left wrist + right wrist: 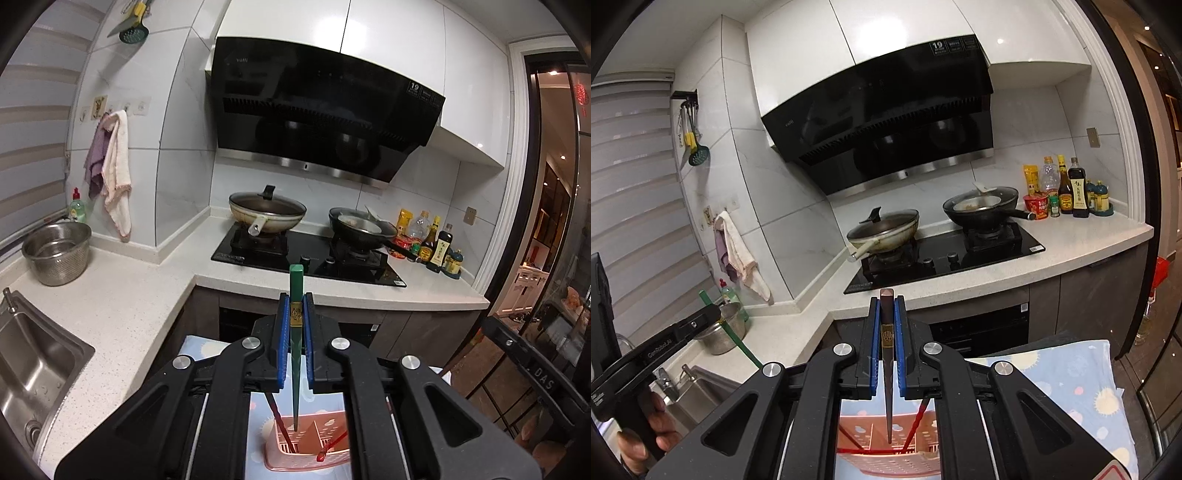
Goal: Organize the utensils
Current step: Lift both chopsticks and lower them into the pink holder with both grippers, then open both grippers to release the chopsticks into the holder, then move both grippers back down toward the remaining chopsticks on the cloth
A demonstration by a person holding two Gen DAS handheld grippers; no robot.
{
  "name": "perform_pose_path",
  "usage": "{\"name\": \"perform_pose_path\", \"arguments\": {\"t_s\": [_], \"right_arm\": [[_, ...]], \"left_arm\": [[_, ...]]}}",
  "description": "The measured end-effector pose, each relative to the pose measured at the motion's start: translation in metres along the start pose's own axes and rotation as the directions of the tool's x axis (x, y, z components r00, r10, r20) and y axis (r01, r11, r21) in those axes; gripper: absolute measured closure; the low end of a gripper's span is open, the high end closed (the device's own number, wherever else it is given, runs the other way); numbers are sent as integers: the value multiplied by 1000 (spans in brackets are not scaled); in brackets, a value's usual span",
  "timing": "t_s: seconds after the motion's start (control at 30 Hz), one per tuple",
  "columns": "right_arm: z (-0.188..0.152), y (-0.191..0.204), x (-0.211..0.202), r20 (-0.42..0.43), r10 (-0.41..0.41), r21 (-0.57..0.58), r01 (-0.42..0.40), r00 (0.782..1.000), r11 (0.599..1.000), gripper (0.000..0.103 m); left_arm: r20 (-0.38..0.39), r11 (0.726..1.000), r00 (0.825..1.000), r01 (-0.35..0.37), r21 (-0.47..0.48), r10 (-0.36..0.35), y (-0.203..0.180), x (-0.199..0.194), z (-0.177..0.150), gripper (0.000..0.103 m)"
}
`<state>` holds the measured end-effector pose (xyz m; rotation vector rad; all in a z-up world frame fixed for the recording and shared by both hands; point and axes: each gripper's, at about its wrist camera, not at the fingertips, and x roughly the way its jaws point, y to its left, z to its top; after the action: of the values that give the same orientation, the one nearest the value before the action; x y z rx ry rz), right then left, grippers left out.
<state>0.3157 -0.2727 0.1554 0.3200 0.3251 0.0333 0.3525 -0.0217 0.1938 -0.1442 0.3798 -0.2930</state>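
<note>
In the left wrist view my left gripper [296, 300] is shut on a green chopstick [295, 373]. It stands upright, its tip hanging just over a pink slotted utensil holder [306, 463]. A red chopstick [281, 424] leans in the holder's left compartment, and another red utensil [332, 445] lies across the right one. In the right wrist view my right gripper [887, 301] is shut on a dark brown chopstick [888, 387], tip down over the same pink holder [886, 467], beside a red chopstick [916, 421]. That view also shows the left gripper [714, 314] with the green chopstick [738, 341], held by a hand [661, 435].
The holder sits on a cloth with suns and clouds [1071, 380]. Beyond are a white counter [122, 306], a sink [33, 373], a steel colander [57, 253], a hob with two woks [267, 214] [362, 227], and sauce bottles [439, 243]. Towels [114, 173] hang on the wall.
</note>
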Motion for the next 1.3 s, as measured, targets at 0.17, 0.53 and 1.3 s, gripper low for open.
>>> {"name": "perform_pose_path", "arguments": {"t_s": [0.17,0.53,1.3], "right_arm": [[-18,-4,23,-55,-10,4,10,998,1000,96],[-46,-7,45,-126,-37,-17,35,991,999,96],[-68,-9,-6,-118,-64,-31,60,991,998,63]], "left_arm": [[-48,1000,999,1,-5,-1,1,22,-16,96],[-125,999,992,-4,-34,0,10,44,-40,96],[-126,997,990,-72,-41,67,22,2,-62,50]]}}
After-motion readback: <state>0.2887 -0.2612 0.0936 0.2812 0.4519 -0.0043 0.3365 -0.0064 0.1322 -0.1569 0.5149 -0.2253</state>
